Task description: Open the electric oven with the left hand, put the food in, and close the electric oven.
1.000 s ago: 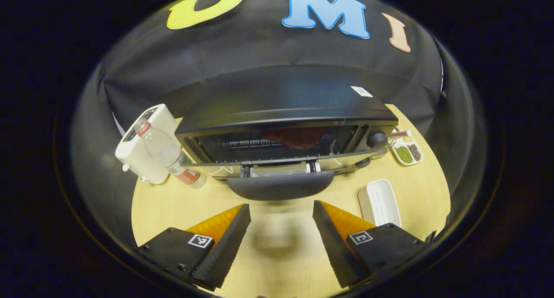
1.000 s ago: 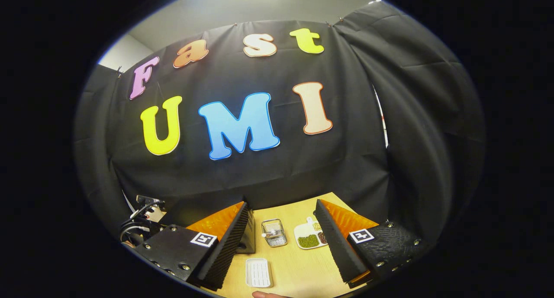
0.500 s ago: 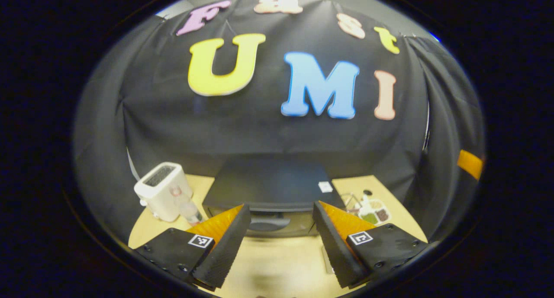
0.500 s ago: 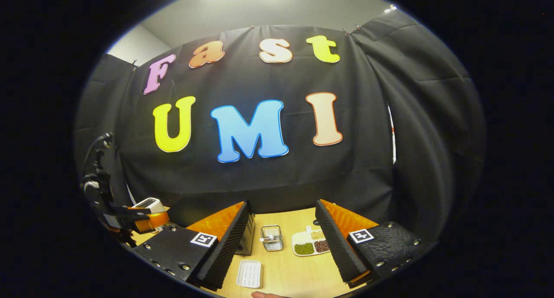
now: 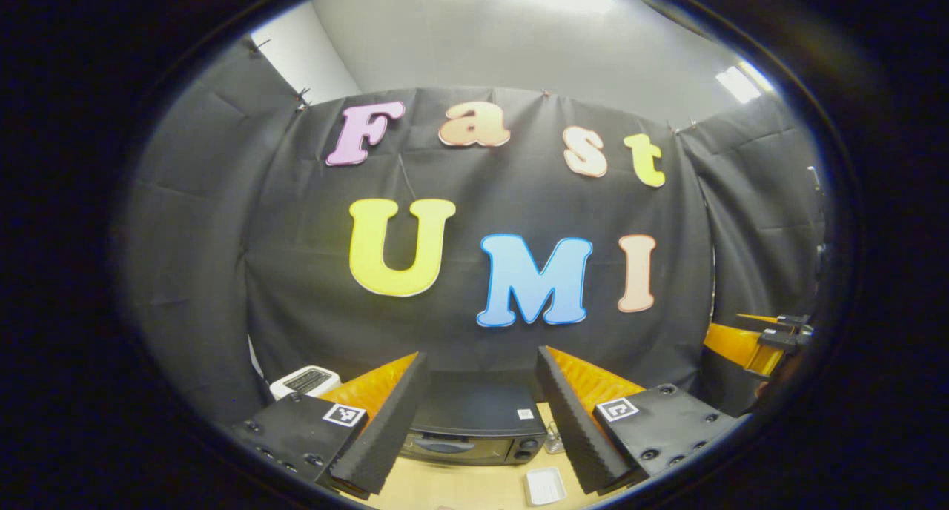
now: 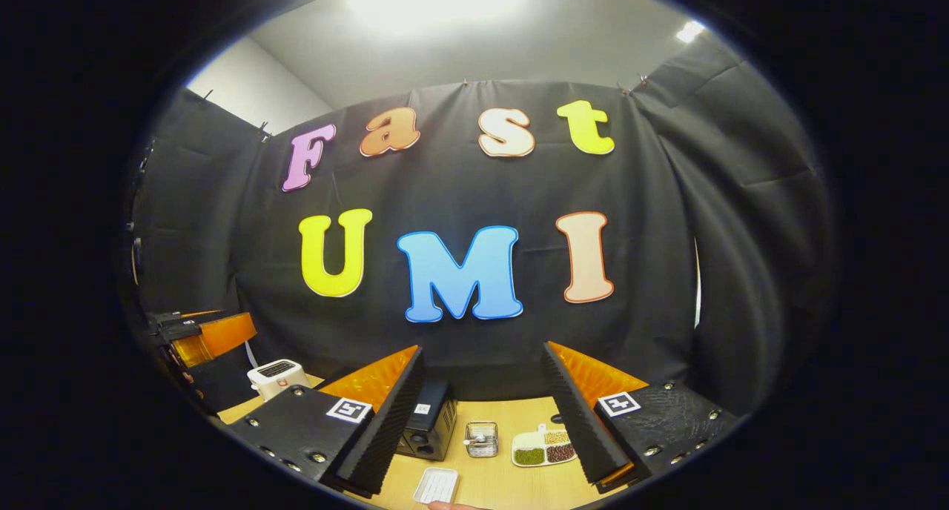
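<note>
The black electric oven (image 5: pixel 467 428) stands far off on the wooden table (image 5: pixel 460 488), low between my left gripper's fingers, its door shut with the handle (image 5: pixel 443 445) on the front. My left gripper (image 5: pixel 480 354) is open, holds nothing, and is raised well back from the oven. In the right gripper view the oven (image 6: pixel 430 425) appears side-on behind the left finger. My right gripper (image 6: pixel 482 348) is also open, with nothing in it, high above the table. The left gripper (image 6: pixel 200 332) shows at the left edge there, and the right gripper (image 5: pixel 764 343) at the right edge of the left gripper view.
A white toaster (image 5: pixel 304 380) sits left of the oven. A small white tray (image 6: pixel 437 484) lies near the table's front. Right of the oven are a wire basket (image 6: pixel 482 437) and a divided dish of beans (image 6: pixel 545 447). A fingertip (image 6: pixel 445 505) shows at the bottom edge.
The oven door, ajar with reddish food inside a second ago, is now shut. Both grippers have risen and pulled back from the table, so the oven looks smaller and lower.
</note>
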Demonstrator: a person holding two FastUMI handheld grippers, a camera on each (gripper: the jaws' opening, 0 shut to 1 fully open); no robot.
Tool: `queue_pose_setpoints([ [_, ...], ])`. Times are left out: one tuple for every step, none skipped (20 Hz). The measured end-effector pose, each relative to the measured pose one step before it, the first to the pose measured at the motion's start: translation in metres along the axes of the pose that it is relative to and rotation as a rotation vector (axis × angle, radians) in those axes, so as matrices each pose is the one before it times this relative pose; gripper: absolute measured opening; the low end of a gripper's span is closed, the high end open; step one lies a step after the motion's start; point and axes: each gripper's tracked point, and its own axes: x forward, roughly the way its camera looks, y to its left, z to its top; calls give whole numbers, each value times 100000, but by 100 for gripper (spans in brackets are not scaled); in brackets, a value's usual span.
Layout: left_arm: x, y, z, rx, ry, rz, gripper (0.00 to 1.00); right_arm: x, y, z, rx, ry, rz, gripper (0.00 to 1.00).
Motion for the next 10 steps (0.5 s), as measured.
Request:
queue_pose_setpoints([
  [-339,-159,414,281,-689,-1072,100,-260,217,187,-53,-248,-416,95],
  [-229,-188,240,-351,-168,-1492,100,-279,246,257,57,-254,-922,95],
  [-193,-223,52,-537,-287,-2642,100,-199,442,234,351,-465,-1248,95],
  [-86,78,193,-204,634,-1854,100,-179,367,130,562,1158,-1725,95],
  [-335,75,102,147,44,-1242,100,-506,548,32,599,793,-260,95],
  [-147,191,559,490,-1524,-979,100,-252,608,329,401,-965,10,95],
  [-202,322,368,359,-1077,-140,100,-137,357,262,-238,-808,-176,95],
  [-193,328,109,-316,-227,-574,100,-30,319,-257,-684,747,-967,95],
  [-97,315,104,-486,-367,-911,100,-130,341,-264,39,214,-481,95],
  [-92,500,179,-121,-400,-438,100,-154,517,77,634,-326,-496,95],
])
